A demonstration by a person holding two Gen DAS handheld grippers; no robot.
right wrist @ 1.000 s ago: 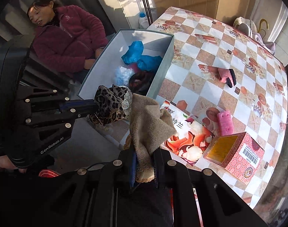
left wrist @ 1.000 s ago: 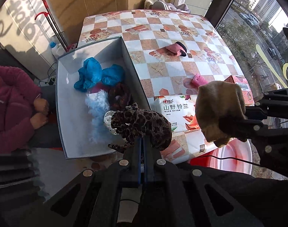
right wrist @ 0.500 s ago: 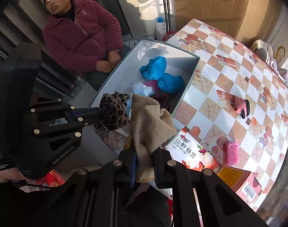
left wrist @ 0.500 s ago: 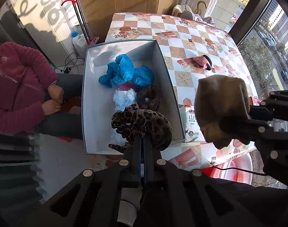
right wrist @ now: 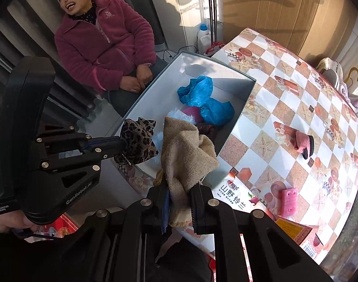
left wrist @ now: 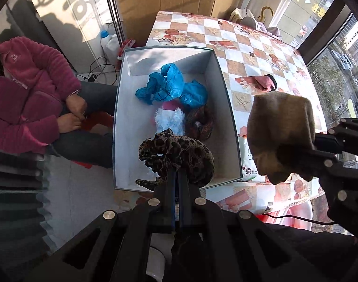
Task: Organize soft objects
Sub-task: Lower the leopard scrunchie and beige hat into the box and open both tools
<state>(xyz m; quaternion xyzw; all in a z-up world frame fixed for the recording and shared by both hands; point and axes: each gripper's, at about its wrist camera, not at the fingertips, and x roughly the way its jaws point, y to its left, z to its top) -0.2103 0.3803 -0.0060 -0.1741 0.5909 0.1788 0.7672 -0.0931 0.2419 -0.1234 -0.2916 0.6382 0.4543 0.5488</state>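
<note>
Box (left wrist: 228, 108) already holds several soft items. Left gripper (left wrist: 176, 176) clamps leopard cloth (left wrist: 179, 152), right gripper (right wrist: 179, 202) clamps tan cloth (right wrist: 186, 155), both above box. Pink slipper (right wrist: 303, 142) beside box remains, likely.

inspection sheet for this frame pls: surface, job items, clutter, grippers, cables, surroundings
Surface: checkered table; open grey box at its near left edge.
Job's things: leopard cloth and tan cloth held over or near the box; blue bags, fluffy blue item and dark scarf inside; pink sock on the table.
Clutter: printed packet, pink block, red carton.
Grippers: left gripper shut on the leopard cloth; right gripper shut on the tan cloth.
Cables: black cable by the table's near edge; floor cords.
Surroundings: seated woman, white bottle, window.
</note>
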